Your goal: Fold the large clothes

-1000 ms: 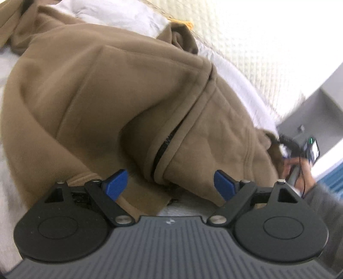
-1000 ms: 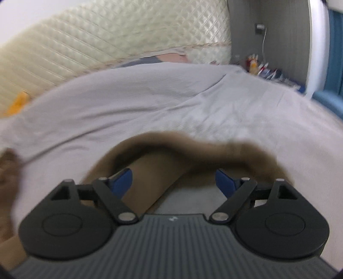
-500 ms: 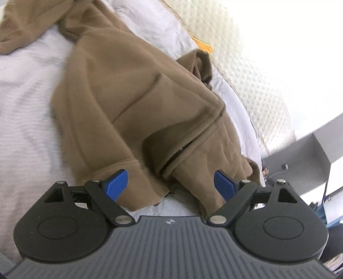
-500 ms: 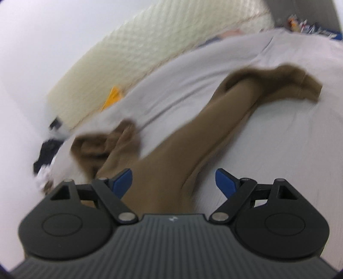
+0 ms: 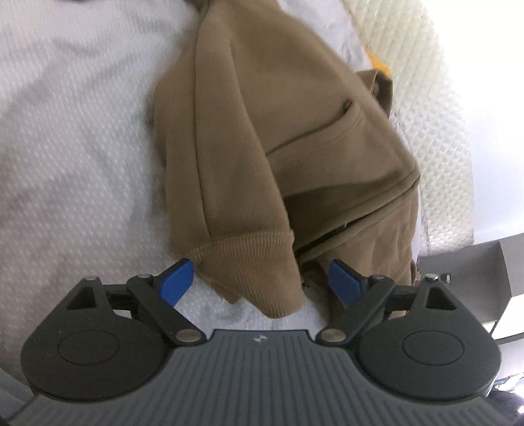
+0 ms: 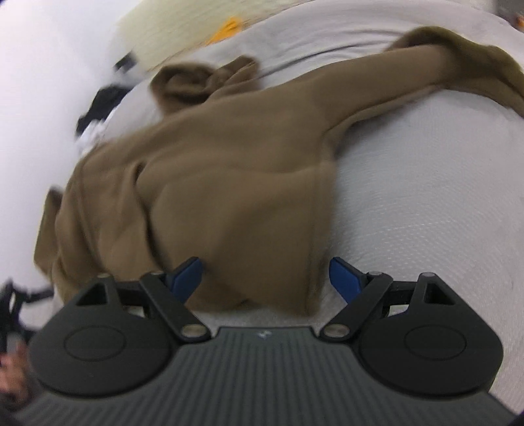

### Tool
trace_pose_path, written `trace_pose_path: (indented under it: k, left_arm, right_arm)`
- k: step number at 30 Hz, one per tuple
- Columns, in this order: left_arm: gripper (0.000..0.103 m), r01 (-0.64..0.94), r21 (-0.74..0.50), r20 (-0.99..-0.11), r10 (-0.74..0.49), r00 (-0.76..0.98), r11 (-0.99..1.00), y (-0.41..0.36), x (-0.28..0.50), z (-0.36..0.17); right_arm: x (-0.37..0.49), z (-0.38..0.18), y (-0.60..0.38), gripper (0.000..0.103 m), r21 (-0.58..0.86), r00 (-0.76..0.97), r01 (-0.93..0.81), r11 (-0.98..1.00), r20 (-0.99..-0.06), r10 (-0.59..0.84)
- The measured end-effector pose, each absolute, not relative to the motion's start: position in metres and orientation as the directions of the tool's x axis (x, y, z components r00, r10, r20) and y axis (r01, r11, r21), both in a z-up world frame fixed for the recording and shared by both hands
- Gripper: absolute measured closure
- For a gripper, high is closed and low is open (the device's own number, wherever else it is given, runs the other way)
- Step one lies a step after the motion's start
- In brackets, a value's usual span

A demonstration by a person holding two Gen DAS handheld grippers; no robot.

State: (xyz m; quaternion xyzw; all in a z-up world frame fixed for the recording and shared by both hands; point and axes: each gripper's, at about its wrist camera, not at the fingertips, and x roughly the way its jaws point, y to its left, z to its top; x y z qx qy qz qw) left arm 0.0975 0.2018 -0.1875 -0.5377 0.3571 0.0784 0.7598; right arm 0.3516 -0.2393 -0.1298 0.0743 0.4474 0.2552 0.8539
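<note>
A brown zip-up sweatshirt lies crumpled on a white bed. In the left wrist view its ribbed sleeve cuff lies between the blue fingertips of my left gripper, which is open and holds nothing. In the right wrist view the sweatshirt body spreads over the bed, one sleeve stretched to the far right. My right gripper is open, its jaws on either side of the near hem, not clamped.
A cream quilted headboard runs along the bed's far edge, with a yellow item near it. A grey cabinet stands at the right. Dark items lie at the bed's left side.
Both grippers have swung over the bed and stayed open. The left one now faces the sleeve cuff instead of the zipper front. The right one now faces the sweatshirt's body and hem.
</note>
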Motion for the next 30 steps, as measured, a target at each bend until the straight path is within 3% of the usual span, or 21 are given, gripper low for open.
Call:
trace_pose_path:
  k: [10,13,15,17,18,20,23,30]
  left_arm:
    - [0.010,-0.545,-0.735,-0.666,-0.278,0.692,0.403,0.182,0.137,-0.213]
    - [0.011,-0.544,-0.734,-0.664,-0.265,0.699,0.407,0.174,0.146,-0.213]
    - [0.020,-0.551,-0.726,-0.670,-0.247,0.699,0.412,0.171,0.150,-0.214]
    - [0.041,-0.564,-0.704,-0.693,-0.242,0.679,0.432,0.167,0.153,-0.216]
    - [0.047,-0.570,-0.688,-0.707,-0.237,0.666,0.449,0.164,0.154,-0.215]
    - [0.063,-0.569,-0.680,-0.713,-0.232,0.662,0.463,0.166,0.156,-0.216]
    - [0.080,-0.553,-0.684,-0.703,-0.231,0.672,0.475,0.168,0.156,-0.205]
    - [0.090,-0.460,-0.730,-0.635,-0.251,0.731,0.507,0.193,0.130,-0.142]
  right_arm:
    - [0.361,-0.177,-0.207,0.017,0.164,0.389,-0.556,0.815,-0.815,0.430]
    - [0.356,-0.189,-0.193,0.018,0.094,0.437,-0.598,0.796,-0.795,0.421]
    - [0.355,-0.189,-0.187,0.024,0.096,0.473,-0.587,0.804,-0.765,0.437]
    - [0.355,-0.187,-0.182,0.038,0.113,0.485,-0.567,0.816,-0.755,0.441]
    - [0.354,-0.185,-0.180,0.045,0.119,0.485,-0.563,0.818,-0.754,0.443]
    - [0.349,-0.178,-0.177,0.081,0.143,0.469,-0.575,0.806,-0.749,0.467]
    - [0.341,-0.161,-0.181,0.089,0.177,0.459,-0.570,0.803,-0.741,0.489]
    - [0.328,-0.085,-0.234,0.094,0.360,0.478,-0.522,0.773,-0.627,0.615]
